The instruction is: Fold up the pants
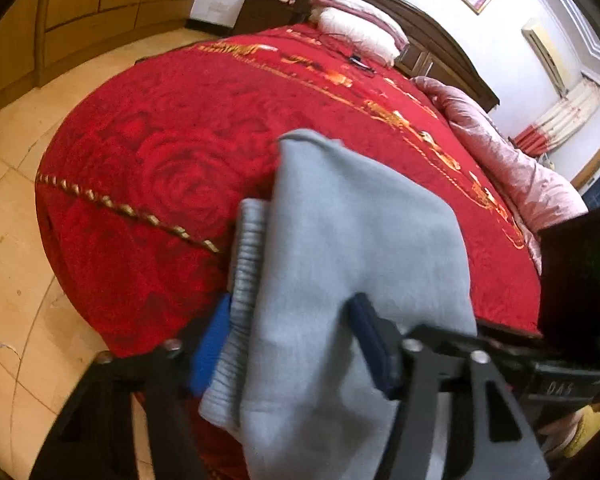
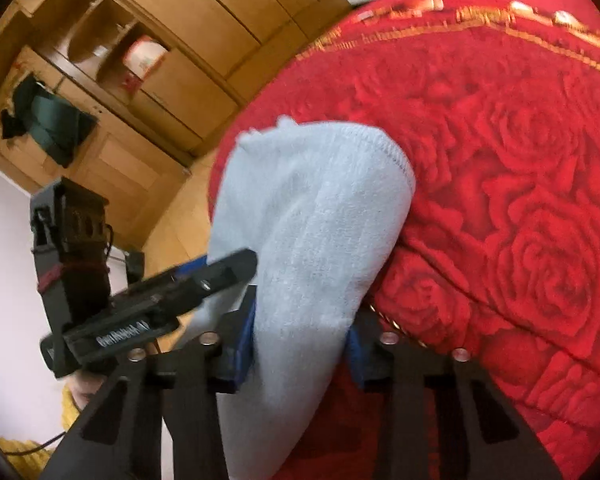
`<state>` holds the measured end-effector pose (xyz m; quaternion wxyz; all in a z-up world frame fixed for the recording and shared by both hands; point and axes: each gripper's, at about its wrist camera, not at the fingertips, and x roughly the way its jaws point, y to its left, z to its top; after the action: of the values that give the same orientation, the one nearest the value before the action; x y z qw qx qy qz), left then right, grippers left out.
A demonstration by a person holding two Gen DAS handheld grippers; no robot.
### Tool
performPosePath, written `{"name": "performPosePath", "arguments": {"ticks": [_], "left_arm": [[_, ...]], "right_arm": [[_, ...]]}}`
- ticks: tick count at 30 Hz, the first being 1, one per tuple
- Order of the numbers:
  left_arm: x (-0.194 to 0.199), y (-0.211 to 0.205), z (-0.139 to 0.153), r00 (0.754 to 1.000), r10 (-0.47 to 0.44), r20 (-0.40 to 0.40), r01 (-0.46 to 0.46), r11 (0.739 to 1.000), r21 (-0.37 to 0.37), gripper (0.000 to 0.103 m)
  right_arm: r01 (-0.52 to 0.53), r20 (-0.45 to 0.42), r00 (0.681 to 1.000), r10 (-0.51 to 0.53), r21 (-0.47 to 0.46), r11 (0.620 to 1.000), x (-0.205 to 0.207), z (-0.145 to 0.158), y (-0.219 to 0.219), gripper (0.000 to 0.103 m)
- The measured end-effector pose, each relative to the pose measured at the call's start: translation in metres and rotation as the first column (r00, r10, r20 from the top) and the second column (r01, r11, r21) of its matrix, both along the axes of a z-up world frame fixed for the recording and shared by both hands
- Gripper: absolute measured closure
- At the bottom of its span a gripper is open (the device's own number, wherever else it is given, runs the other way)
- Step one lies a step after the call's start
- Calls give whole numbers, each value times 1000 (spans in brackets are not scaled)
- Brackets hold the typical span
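Note:
Light grey pants (image 1: pixel 352 240) hang bunched over the near edge of a bed with a red rose-patterned blanket (image 1: pixel 172 148). My left gripper (image 1: pixel 292 344) is shut on a thick fold of them, with the ribbed waistband (image 1: pixel 248 264) showing beside its left blue pad. In the right wrist view the grey pants (image 2: pixel 320 216) rise as a rounded fold with a stitched hem on top. My right gripper (image 2: pixel 300 340) is shut on that fold between its blue pads. The left gripper's black body (image 2: pixel 112 308) sits close on the left in that view.
Pillows (image 1: pixel 360 24) and a dark headboard stand at the bed's far end, and a pink quilt (image 1: pixel 508 160) lies along its right side. Tiled floor (image 1: pixel 16 272) and wooden wardrobes (image 2: pixel 148 80) lie to the left of the bed.

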<state>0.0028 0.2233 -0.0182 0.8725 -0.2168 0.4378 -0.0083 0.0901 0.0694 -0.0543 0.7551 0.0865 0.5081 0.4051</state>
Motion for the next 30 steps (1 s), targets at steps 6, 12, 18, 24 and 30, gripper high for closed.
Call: {"name": "performPosePath", "arguments": {"ticks": [6,12,18,24,30], "left_arm": [[-6,-9,18,999,11,36,-12,1000,25,65],[-7,-30,58,993,-30,117,23,998,58,65],[14,-63,83,981,-91,173,85,995,46,66],[46,-111,100,963,-180,200,172,983,58,66],[83,-155,106,944,-255,211,248,967,61,66]], "right_arm": [[-41,84,996,37,37,998,-14,25,-3,78],[-31,106,994,19,119,992,-13,59,-34,78],[5,167,986,-26,126,992,-9,87,-73,78],[67,227,969,-94,122,990,2,114,-118,78],[131,235,959,-158,125,983,23,122,-165,78]]}}
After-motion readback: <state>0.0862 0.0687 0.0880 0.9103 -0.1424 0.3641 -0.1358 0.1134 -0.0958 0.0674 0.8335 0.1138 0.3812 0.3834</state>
